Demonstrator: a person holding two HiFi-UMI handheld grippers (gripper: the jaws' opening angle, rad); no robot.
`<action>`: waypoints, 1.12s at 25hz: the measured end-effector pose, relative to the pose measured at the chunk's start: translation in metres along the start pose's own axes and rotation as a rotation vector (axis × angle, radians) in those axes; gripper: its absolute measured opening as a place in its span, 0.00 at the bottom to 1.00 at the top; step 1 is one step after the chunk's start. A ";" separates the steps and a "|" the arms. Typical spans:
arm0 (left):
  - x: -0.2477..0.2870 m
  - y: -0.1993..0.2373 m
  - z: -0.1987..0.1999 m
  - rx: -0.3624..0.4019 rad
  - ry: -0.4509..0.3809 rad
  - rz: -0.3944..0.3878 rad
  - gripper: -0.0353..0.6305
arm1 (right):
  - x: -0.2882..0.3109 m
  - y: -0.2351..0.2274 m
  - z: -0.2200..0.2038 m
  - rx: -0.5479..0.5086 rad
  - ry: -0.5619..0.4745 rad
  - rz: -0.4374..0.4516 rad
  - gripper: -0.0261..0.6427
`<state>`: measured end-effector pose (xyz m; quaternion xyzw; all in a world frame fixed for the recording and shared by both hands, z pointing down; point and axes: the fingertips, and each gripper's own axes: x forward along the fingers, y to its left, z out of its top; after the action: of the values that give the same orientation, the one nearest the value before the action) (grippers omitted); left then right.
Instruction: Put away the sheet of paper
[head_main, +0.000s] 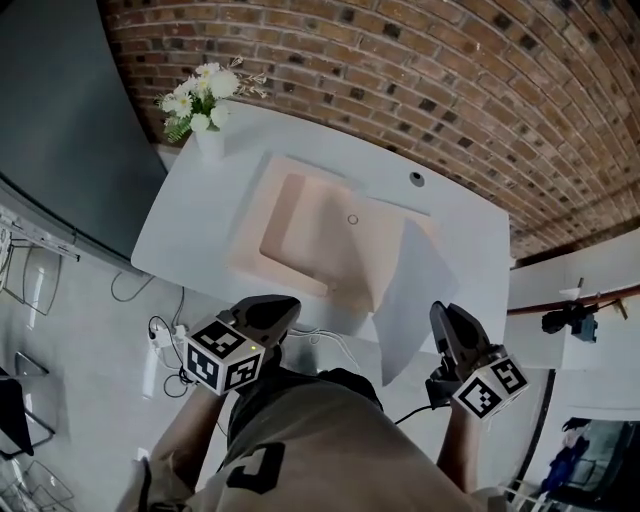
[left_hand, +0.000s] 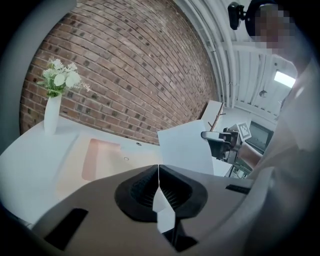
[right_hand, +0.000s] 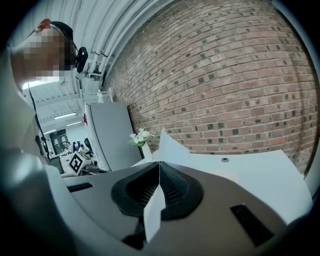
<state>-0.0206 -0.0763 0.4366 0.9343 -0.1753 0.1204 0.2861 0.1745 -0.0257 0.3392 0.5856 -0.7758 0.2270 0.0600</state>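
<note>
Grey panel (head_main: 60, 120) stood at far left, beside the table.

Cables (head_main: 165, 335): lay on the floor below the table's near left corner.

Vase of white flowers (head_main: 207, 115): upright on the table's far left corner.

Table (head_main: 200, 210): white top, set against a red brick wall (head_main: 400, 70). A small round hole (head_main: 418, 178) showed near its far edge.

Pale pink rectangle (head_main: 300, 225): lay flat at mid-table, with an inner rectangle marked inside it. Whether it was a tray or a mat could not be told.

Left gripper (head_main: 285, 305): hovered over the table's near edge, with its marker cube (head_main: 225, 357) toward the person. In the left gripper view (left_hand: 158, 175) the jaws were pressed together with a thin white strip of paper pinched edge-on between them.

Sheet of paper (head_main: 415, 290): white, lifted off the table and bent, over the near right part of the top, between the two grippers. It also showed in the left gripper view (left_hand: 187, 147) and in the right gripper view (right_hand: 172, 147).

Right gripper (head_main: 445, 315): was at the sheet's right side, with its marker cube (head_main: 490, 388) nearest the person. In the right gripper view (right_hand: 159, 172) the jaws were closed tight on the paper's edge.
</note>
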 end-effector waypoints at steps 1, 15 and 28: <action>0.000 0.003 0.001 -0.003 0.001 -0.002 0.08 | 0.002 0.002 0.001 0.007 0.003 0.005 0.07; 0.027 0.008 0.020 -0.029 -0.031 0.119 0.08 | 0.028 -0.078 0.029 0.250 -0.071 0.128 0.07; 0.061 -0.009 0.026 -0.022 -0.018 0.229 0.08 | 0.053 -0.175 -0.010 0.204 0.067 0.046 0.07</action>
<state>0.0412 -0.1004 0.4310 0.9060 -0.2849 0.1421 0.2790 0.3207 -0.1053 0.4166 0.5629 -0.7595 0.3254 0.0208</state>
